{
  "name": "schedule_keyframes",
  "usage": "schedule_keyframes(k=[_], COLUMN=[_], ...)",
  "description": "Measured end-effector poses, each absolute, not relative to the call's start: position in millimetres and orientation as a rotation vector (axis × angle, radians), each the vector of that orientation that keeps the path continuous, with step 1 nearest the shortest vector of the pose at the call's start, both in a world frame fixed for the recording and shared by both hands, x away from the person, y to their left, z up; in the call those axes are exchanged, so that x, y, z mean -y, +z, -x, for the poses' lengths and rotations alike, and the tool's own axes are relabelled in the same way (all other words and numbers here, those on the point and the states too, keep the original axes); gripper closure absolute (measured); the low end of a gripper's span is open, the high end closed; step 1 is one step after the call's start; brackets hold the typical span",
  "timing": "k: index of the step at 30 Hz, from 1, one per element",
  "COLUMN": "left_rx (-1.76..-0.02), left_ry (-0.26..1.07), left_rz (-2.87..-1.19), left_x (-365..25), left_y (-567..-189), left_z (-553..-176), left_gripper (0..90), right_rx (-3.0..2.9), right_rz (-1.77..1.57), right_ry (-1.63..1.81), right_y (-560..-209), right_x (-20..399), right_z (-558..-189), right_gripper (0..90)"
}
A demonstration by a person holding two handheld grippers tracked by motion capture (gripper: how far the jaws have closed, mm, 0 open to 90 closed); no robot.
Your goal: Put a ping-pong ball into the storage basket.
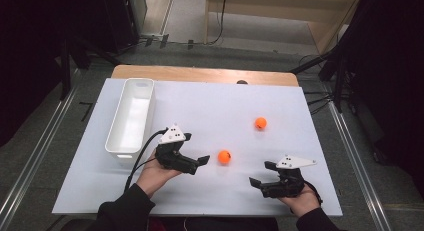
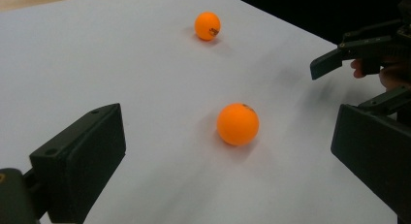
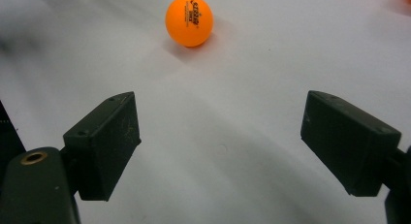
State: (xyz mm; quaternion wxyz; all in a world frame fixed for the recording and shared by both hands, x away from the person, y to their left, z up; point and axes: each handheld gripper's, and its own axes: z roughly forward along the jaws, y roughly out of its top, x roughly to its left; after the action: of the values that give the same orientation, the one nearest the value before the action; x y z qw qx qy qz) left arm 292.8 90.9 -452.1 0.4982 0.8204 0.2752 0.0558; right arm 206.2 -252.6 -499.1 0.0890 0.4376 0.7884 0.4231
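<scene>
left gripper view, orange ball (image 2: pixel 237 123) ahead between wide-open left claw (image 2: pixel 228 151) (empty), untouched

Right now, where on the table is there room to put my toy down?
The far right, beyond the far orange ball, is bare, and so is the near left corner below the white bin. It is crowded between the left claw and right claw, around the near orange ball.
</scene>
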Motion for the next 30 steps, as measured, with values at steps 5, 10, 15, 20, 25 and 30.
schedule_keyframes(k=[5,10,15,20,25,30], left_rx=[-0.659,-0.664,-0.663,-0.643,-0.636,-0.623], left_ry=[0.143,0.147,0.152,0.155,0.158,0.162], left_rz=[-1.988,-1.988,-1.983,-1.980,-1.982,-1.991], left_x=[-86,-83,-79,-73,-67,-59], left_y=[-451,-451,-451,-447,-445,-445], left_z=[-296,-300,-303,-307,-310,-312], left_gripper=[0.0,0.0,0.0,0.0,0.0,0.0], right_rx=[-2.347,-2.369,-2.366,-2.365,-2.355,-2.356], right_rz=[-1.298,-1.269,-1.274,-1.273,-1.287,-1.286], right_ry=[1.263,1.254,1.253,1.246,1.246,1.242], right_y=[-499,-498,-497,-497,-497,-498], right_x=[251,248,246,247,248,250], right_z=[-209,-210,-210,-209,-209,-208], right_gripper=[12.4,12.5,12.5,12.4,12.5,12.5])
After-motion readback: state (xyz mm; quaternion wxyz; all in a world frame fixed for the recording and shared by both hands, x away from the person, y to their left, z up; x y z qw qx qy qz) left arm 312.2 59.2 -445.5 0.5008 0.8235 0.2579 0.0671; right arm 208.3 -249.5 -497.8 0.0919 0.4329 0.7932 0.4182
